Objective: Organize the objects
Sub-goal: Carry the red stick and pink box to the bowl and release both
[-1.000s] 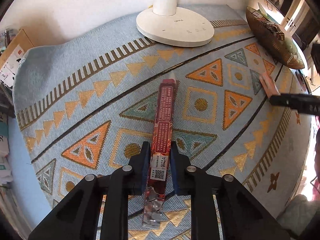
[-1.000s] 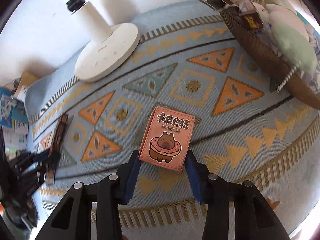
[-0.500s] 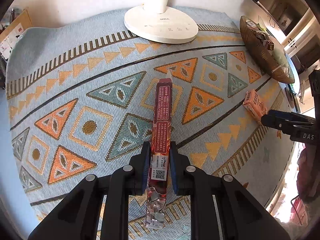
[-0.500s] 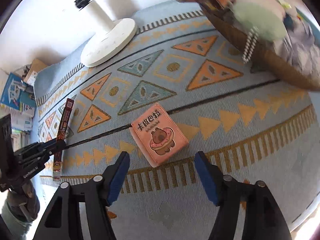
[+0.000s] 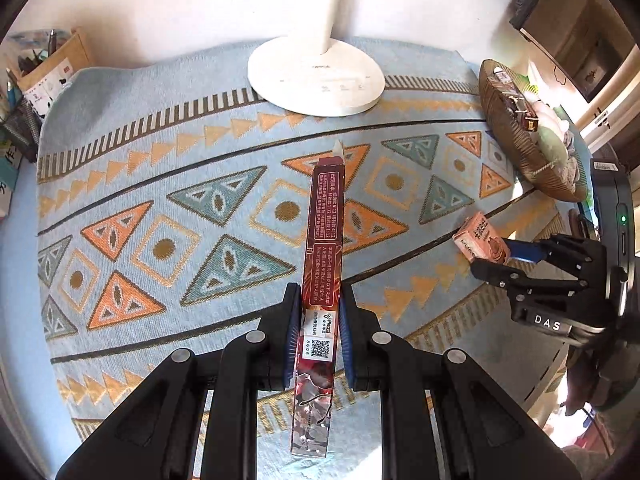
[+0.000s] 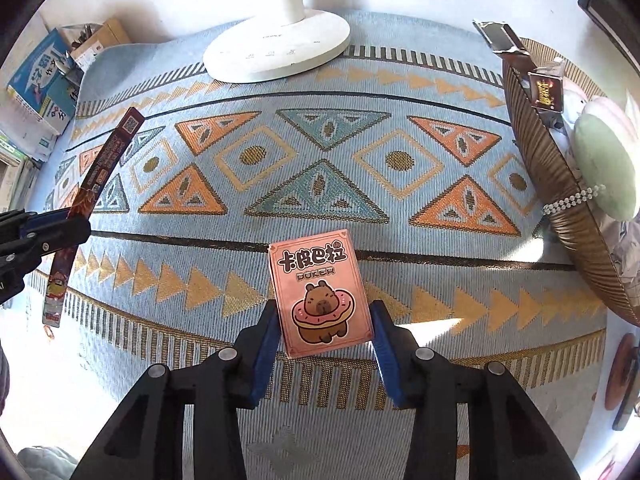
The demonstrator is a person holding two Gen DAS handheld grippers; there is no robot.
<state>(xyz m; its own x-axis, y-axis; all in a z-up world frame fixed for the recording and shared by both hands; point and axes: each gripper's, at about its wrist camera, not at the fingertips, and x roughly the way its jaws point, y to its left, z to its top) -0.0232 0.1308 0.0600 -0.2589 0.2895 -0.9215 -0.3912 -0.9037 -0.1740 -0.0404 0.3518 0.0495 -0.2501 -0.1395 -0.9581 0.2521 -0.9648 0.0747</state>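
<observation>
Clamped in the left gripper (image 5: 319, 330): a long red box (image 5: 322, 264), near end hidden beneath the fingers. Pinched in the right gripper (image 6: 323, 334): a pink card box (image 6: 320, 294), lower edge cut off. Beyond, patterned mat (image 6: 320, 160) open; far off, lamp base (image 6: 276, 52), basket (image 6: 560, 200) partly cropped.

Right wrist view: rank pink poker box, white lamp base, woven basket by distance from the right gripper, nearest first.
1. pink poker box: between the fingers of the right gripper, centre.
2. woven basket: farther off, to the right, holding small items.
3. white lamp base: farthest, at the back of the patterned cloth, slightly left of centre.
</observation>
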